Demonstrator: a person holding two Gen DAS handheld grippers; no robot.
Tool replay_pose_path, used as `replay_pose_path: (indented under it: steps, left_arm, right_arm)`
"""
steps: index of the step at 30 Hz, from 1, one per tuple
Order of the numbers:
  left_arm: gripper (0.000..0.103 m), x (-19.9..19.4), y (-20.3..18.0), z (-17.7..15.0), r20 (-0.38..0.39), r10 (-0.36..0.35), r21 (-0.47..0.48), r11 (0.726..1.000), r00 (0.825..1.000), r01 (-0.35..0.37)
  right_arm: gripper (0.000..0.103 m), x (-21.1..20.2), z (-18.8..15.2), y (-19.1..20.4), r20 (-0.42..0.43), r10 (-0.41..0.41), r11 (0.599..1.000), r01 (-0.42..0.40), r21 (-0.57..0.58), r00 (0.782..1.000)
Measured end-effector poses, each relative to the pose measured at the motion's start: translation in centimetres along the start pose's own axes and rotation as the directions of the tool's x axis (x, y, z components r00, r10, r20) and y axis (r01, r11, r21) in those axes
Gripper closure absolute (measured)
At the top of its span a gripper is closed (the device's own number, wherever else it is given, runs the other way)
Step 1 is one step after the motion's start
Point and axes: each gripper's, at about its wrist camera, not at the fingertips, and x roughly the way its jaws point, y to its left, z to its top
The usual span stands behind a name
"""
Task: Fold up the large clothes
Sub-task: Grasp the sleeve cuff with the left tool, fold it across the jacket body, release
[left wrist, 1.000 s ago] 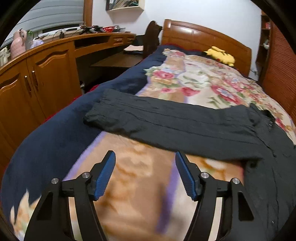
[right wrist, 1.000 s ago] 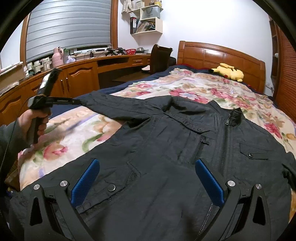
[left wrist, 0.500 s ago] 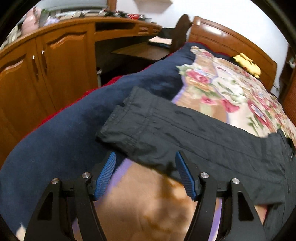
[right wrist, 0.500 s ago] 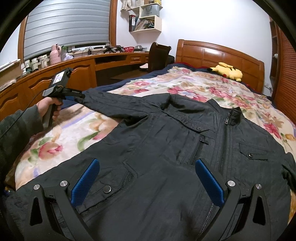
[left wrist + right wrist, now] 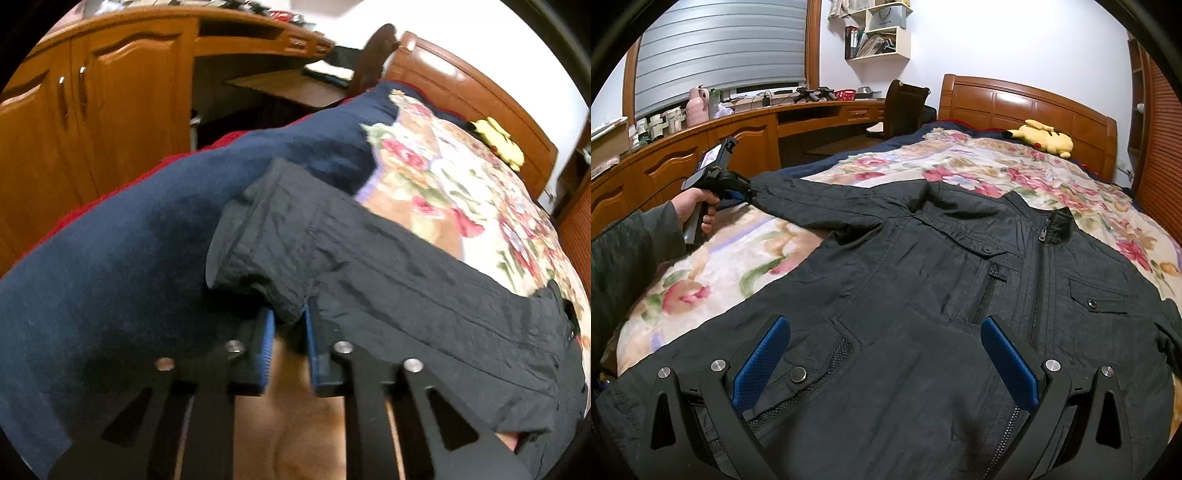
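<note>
With its jaws just closed, the left gripper [image 5: 288, 325] pinches the jacket [image 5: 923, 295] sleeve cuff [image 5: 258, 258] at ten o'clock, likely to fold the sleeve inward, while the right gripper [image 5: 886, 354] hovers with jaws apart over the hem.

Bedroom, evenly lit. White walls [image 5: 1015, 40]. Window [image 5: 720, 55] at left behind a closed grey roller shutter, framed in wood. Below it, a long curved run of wooden cabinets [image 5: 738, 147] and desk [image 5: 827, 114], cluttered on top with a pink jug [image 5: 698, 105] and small items. Dark wooden chair [image 5: 905, 107] pushed in at the desk. White wall shelves [image 5: 882, 37] holding books and a bag. Bed with wooden headboard [image 5: 1027, 103], floral blanket [image 5: 960, 166] over navy bedding [image 5: 129, 258]. Yellow plush toy [image 5: 1043, 140] near the headboard. Slatted wooden panel [image 5: 1160, 129] at right.
</note>
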Motion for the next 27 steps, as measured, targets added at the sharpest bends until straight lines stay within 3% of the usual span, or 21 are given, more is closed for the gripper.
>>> replay_pose_path:
  steps: [6,11,19,23,27]
  left_arm:
    - [0.092,-6.3,-5.6,-0.6,0.093,-0.046,0.154,0.988,0.995,0.031]
    - [0.092,-12.6,-12.5,-2.1,0.145,-0.162,0.299,0.948,0.976,0.113]
    - [0.092,-19.5,-22.6,-7.1,0.103,-0.368,0.459,0.842,0.924,0.284]
    - [0.092,-21.1,-25.4,-10.0,0.066,-0.425,0.488,0.803,0.903,0.342]
    - [0.092,-21.7,-26.5,-12.8,0.049,-0.433,0.514,0.784,0.9,0.349]
  right_arm:
    - [0.0,-1.0,0.0,-0.5,0.023,-0.019,1.0,0.019,0.013,1.0]
    - [0.0,-3.4,0.5,-0.8,0.071,-0.013,1.0,0.011,0.018,0.997]
    - [0.0,-7.2,0.4,-3.6,0.14,-0.055,0.997,0.047,0.058,0.989]
    - [0.0,-8.2,-0.3,-5.5,0.149,-0.05,0.994,0.035,0.101,0.988]
    - [0.0,-9.0,-0.6,-6.1,0.165,-0.08,0.992,0.062,0.113,0.983]
